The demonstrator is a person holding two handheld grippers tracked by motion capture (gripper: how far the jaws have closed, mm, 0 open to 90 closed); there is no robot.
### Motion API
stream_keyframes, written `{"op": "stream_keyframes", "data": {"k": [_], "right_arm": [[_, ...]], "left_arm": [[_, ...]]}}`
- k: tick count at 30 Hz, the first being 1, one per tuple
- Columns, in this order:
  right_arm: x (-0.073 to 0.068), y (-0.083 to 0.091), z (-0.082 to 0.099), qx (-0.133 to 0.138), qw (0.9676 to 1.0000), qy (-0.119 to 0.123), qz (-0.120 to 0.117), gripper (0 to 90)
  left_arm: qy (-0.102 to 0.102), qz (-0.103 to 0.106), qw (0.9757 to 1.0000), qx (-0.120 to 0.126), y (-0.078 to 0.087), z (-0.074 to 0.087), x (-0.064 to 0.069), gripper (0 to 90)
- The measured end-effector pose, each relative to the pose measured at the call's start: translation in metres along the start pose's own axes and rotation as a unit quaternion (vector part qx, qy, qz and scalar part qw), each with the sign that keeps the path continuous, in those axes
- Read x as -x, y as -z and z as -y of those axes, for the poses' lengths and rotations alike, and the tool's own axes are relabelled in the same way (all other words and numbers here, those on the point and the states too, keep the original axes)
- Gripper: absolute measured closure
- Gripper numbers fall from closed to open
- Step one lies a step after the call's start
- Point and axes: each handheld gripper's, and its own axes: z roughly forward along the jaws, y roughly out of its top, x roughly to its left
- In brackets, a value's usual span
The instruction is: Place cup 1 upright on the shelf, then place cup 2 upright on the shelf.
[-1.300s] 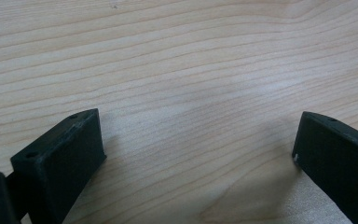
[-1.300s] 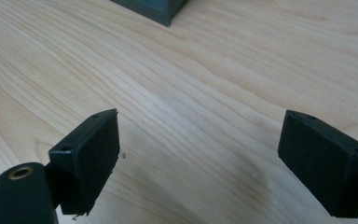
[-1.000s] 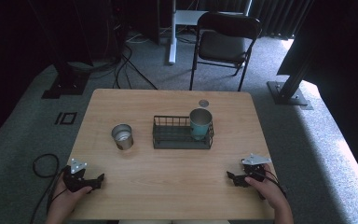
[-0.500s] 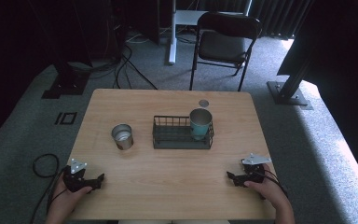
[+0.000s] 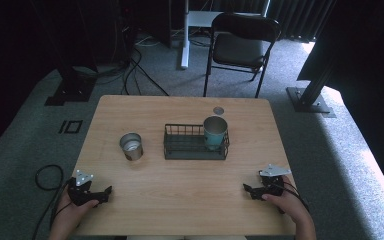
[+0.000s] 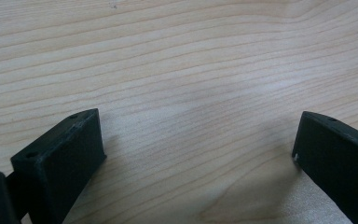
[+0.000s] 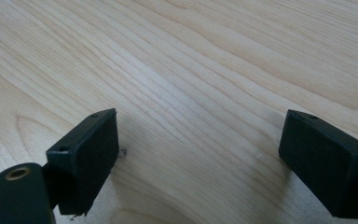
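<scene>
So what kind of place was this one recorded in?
Probably a lab or studio set up for recording, not a home. A plain wooden table stands on grey carpet, black equipment stands and loose cables sit behind it, and a black folding chair faces the far edge.

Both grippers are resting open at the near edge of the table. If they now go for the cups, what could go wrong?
1. The teal cup stands in the right end of the wire basket; a jaw may catch the rim and drag the basket.
2. The metal cup stands free and close to the basket; a push from the left gripper could tip it over.
3. The right gripper trails a cable that may snag.
</scene>
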Motion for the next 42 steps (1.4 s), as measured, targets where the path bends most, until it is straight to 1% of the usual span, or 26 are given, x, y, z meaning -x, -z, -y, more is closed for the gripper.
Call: {"op": "stream_keyframes", "data": {"k": [7, 10, 13, 16, 17, 19, 21, 26, 28, 29, 30, 32, 38, 40, 42], "right_arm": [[0.000, 0.000, 0.000, 0.000, 1.0000, 0.000, 0.000, 11.4], [0.000, 0.000, 0.000, 0.000, 1.0000, 0.000, 0.000, 11.4], [0.000, 0.000, 0.000, 0.000, 1.0000, 0.000, 0.000, 11.4], [0.000, 0.000, 0.000, 0.000, 1.0000, 0.000, 0.000, 11.4], [0.000, 0.000, 0.000, 0.000, 1.0000, 0.000, 0.000, 11.4], [0.000, 0.000, 0.000, 0.000, 1.0000, 0.000, 0.000, 11.4], [0.000, 0.000, 0.000, 0.000, 1.0000, 0.000, 0.000, 11.4], [0.000, 0.000, 0.000, 0.000, 1.0000, 0.000, 0.000, 11.4], [0.000, 0.000, 0.000, 0.000, 1.0000, 0.000, 0.000, 11.4], [0.000, 0.000, 0.000, 0.000, 1.0000, 0.000, 0.000, 11.5], [0.000, 0.000, 0.000, 0.000, 1.0000, 0.000, 0.000, 11.5], [0.000, 0.000, 0.000, 0.000, 1.0000, 0.000, 0.000, 11.5], [0.000, 0.000, 0.000, 0.000, 1.0000, 0.000, 0.000, 11.5], [0.000, 0.000, 0.000, 0.000, 1.0000, 0.000, 0.000, 11.5], [0.000, 0.000, 0.000, 0.000, 1.0000, 0.001, 0.000, 11.5]], "left_arm": [[-0.001, 0.001, 1.0000, 0.000, 0.000, 0.000, 0.000, 2.5], [-0.009, 0.007, 0.9999, 0.000, 0.002, 0.002, 0.000, 2.5], [-0.012, 0.010, 0.9999, -0.002, 0.003, 0.002, 0.000, 2.5], [-0.020, 0.016, 0.9997, -0.003, 0.003, 0.002, 0.002, 2.5], [-0.019, 0.018, 0.9997, -0.001, 0.003, 0.001, 0.003, 2.5], [-0.024, 0.022, 0.9995, 0.004, 0.003, 0.000, 0.006, 2.5], [-0.024, 0.026, 0.9994, 0.005, 0.003, -0.002, 0.007, 2.5], [-0.023, 0.032, 0.9991, 0.018, 0.004, -0.005, 0.010, 2.5], [-0.028, 0.043, 0.9984, 0.025, 0.003, -0.007, 0.012, 2.5], [-0.027, 0.048, 0.9981, 0.027, 0.003, -0.008, 0.014, 2.5], [-0.030, 0.050, 0.9979, 0.028, 0.003, -0.009, 0.015, 2.5], [-0.035, 0.051, 0.9976, 0.031, 0.001, -0.012, 0.017, 2.5], [-0.036, 0.052, 0.9967, 0.050, -0.003, -0.020, 0.022, 2.5], [-0.036, 0.057, 0.9962, 0.055, -0.003, -0.022, 0.024, 2.5], [-0.037, 0.058, 0.9959, 0.059, -0.004, -0.024, 0.025, 2.5]]}}
